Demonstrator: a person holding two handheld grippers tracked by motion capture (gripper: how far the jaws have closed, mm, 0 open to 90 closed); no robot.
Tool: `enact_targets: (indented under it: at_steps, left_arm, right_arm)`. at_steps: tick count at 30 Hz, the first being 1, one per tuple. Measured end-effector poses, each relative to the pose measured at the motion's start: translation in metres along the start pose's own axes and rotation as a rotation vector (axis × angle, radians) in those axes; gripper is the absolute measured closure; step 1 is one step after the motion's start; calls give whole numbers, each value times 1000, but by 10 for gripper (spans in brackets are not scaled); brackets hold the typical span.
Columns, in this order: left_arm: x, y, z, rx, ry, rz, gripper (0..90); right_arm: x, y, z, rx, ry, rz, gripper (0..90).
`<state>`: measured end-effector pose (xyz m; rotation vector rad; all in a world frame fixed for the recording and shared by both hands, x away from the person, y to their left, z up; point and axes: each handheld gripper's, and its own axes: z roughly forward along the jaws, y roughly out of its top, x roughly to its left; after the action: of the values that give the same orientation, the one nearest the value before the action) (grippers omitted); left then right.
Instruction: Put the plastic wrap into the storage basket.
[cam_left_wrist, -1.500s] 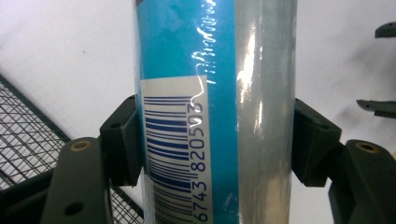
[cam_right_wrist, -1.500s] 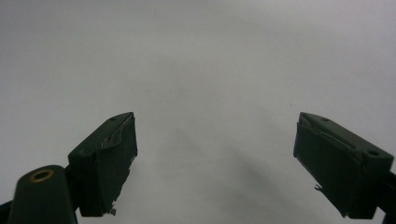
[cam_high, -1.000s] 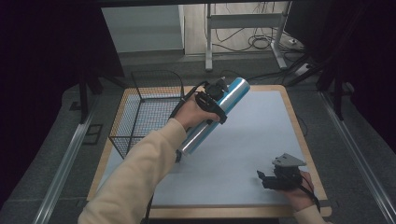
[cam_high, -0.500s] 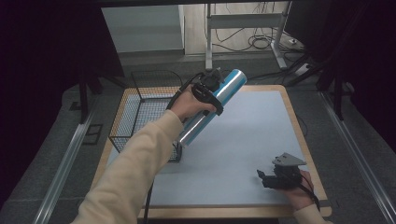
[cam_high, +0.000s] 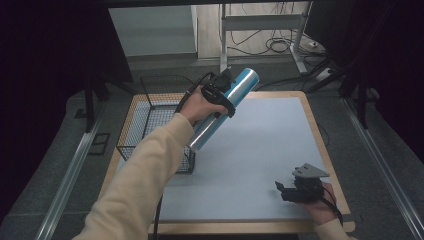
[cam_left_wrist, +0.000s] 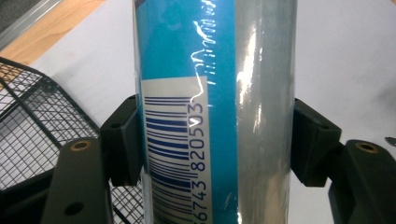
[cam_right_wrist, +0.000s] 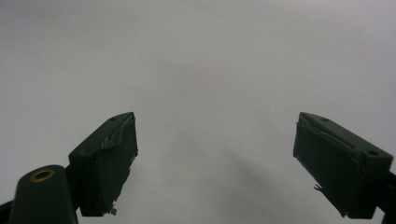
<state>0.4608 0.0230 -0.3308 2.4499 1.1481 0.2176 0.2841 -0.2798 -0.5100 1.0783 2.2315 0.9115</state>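
A long blue and silver tube (cam_high: 227, 107) with a barcode label hangs tilted above the table's left part, its lower end near the wire basket. My left gripper (cam_high: 220, 95) is shut on the tube around its middle; in the left gripper view both black pads (cam_left_wrist: 123, 140) press on the tube (cam_left_wrist: 215, 112) from either side. My right gripper (cam_high: 287, 192) rests near the table's front right corner, held by a hand. Its jaws stand wide apart in the right gripper view (cam_right_wrist: 215, 158) with nothing between them, over the bare pale mat.
A black wire basket (cam_high: 150, 132) stands on the left side of the table, its mesh also at the left of the left gripper view (cam_left_wrist: 37, 121). A pale mat (cam_high: 260, 150) covers the wooden table top (cam_high: 320, 135). Table legs and cables lie beyond the far edge.
My left hand has carried the tube a little upward and toward the far left, nearer the basket. The right gripper has stayed where it was.
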Motion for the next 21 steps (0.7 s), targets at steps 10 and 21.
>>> enact_targets:
  at_steps: [10,21]
  left_arm:
    - [18,-2,-5,-13,26,-25,318]
    - [45,-11,-6,-11,60,-74,319]
  right_arm:
    - [-1,0,-1,-4,-3,5,140]
    - [-1,0,0,-3,-5,7,140]
